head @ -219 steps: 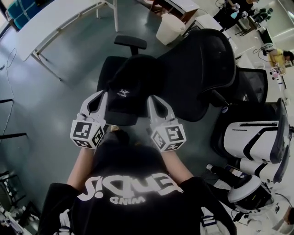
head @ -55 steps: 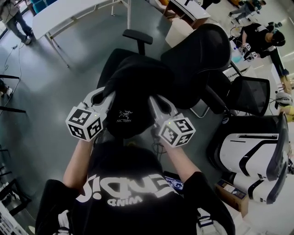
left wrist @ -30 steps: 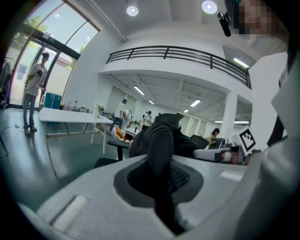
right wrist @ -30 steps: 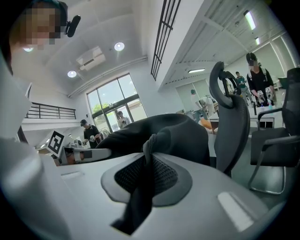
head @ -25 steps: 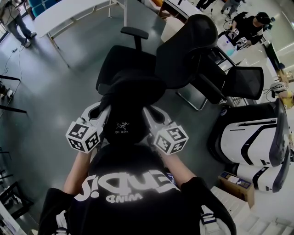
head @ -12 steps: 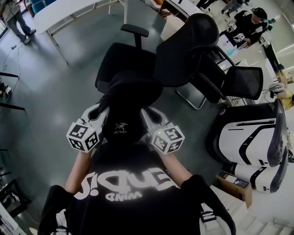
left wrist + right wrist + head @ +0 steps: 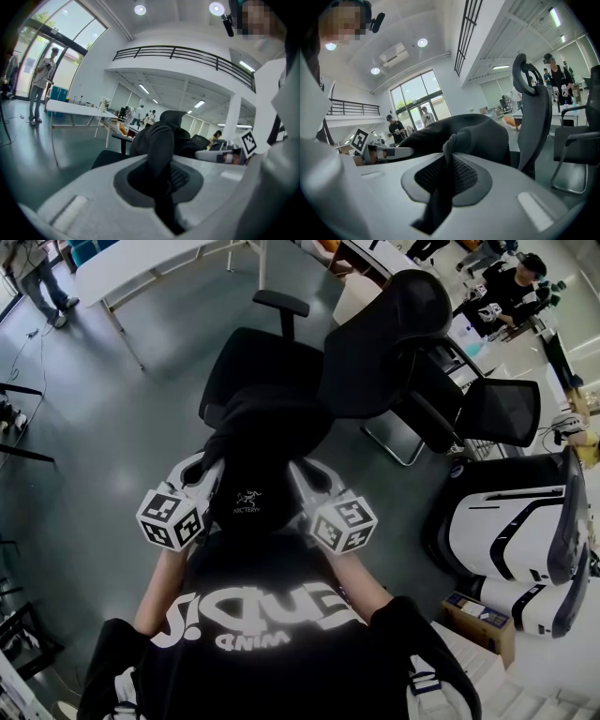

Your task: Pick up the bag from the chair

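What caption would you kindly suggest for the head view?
Left tongs and right tongs hold a black Arc'teryx bag before an office chair.

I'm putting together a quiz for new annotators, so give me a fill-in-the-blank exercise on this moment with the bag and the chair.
1. The left gripper is shut on a fold of the black ___.
2. The number of grippers clamped on the bag is ___.
3. The seat of the chair beyond the bag is coloured ___.
Missing words: bag; two; black.
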### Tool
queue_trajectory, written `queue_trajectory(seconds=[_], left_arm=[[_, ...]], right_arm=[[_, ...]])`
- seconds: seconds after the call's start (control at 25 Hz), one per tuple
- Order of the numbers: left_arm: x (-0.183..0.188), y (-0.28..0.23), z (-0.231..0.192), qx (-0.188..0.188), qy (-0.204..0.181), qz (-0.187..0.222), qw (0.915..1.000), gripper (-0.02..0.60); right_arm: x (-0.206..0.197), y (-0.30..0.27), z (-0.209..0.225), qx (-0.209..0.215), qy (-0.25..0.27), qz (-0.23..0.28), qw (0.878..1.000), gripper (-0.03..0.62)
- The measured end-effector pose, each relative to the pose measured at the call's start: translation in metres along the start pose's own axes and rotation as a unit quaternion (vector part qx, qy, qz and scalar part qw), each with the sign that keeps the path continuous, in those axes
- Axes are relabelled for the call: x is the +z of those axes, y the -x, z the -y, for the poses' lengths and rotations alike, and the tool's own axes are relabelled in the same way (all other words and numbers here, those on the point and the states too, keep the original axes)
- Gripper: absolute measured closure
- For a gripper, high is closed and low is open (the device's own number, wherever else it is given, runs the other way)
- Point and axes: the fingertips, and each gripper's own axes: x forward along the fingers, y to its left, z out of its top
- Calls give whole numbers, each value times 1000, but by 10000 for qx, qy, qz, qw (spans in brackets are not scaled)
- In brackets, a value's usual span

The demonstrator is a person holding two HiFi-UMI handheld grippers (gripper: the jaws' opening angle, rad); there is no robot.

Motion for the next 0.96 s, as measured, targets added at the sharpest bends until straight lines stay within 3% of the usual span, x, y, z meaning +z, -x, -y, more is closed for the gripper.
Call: queue_trajectory(seconds=[0.96], left_arm=[[-2,-1,0,108,75,-15,9999,548]], right_arm=[[1,-4,1,125,-41,-86,9999,554]])
